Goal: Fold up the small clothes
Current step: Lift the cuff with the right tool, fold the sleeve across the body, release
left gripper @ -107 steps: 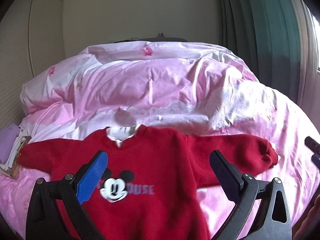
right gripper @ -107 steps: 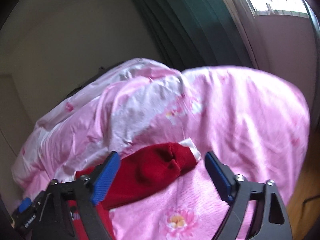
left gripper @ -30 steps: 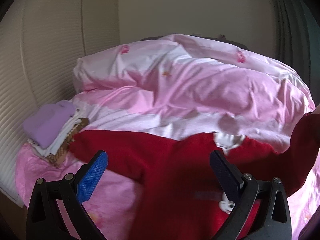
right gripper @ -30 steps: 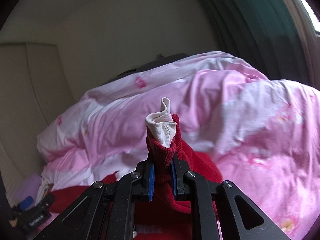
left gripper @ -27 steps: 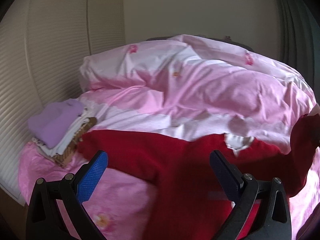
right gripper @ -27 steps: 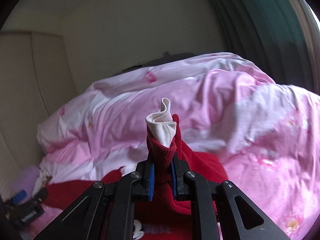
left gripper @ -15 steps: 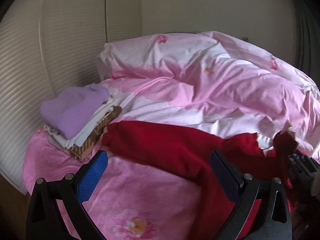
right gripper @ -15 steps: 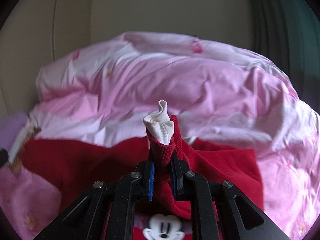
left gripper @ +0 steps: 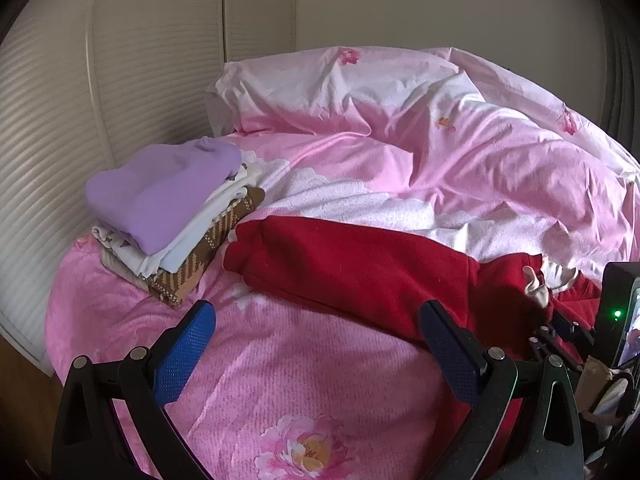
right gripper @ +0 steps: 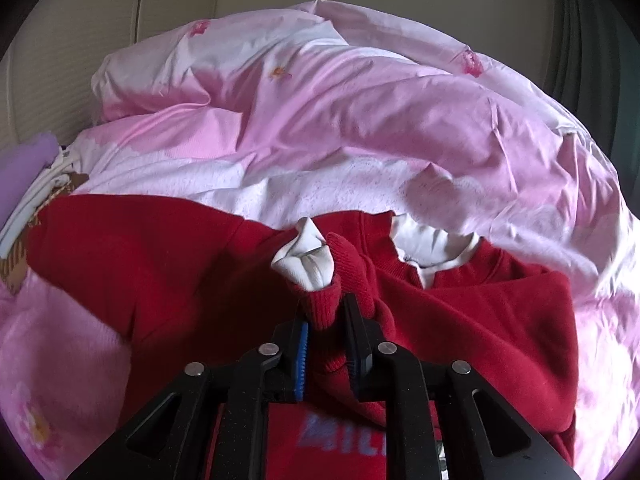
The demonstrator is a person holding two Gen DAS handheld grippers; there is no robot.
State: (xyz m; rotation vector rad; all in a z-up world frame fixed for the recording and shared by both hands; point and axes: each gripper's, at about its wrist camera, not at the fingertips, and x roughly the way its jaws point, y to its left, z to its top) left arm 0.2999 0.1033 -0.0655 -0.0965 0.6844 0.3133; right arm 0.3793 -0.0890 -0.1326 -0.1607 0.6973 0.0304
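A small red sweatshirt [right gripper: 472,320] with a white collar and a printed front lies on the pink bed. My right gripper [right gripper: 326,330] is shut on its right sleeve cuff [right gripper: 308,258], red with a white inner cuff, and holds it over the chest. The other sleeve [left gripper: 340,264] lies flat, reaching left toward the clothes pile. My left gripper [left gripper: 316,344] is open and empty, above the pink sheet in front of that sleeve. The right gripper also shows at the right edge of the left wrist view [left gripper: 556,320].
A pile of folded clothes [left gripper: 168,216], purple on top, sits at the bed's left edge next to the ribbed headboard [left gripper: 48,120]. A rumpled pink duvet [left gripper: 440,140] fills the back of the bed.
The right gripper has carried the sleeve cuff left and down over the sweatshirt's chest. The left gripper has swung left, bringing the clothes pile and the flat sleeve into view.
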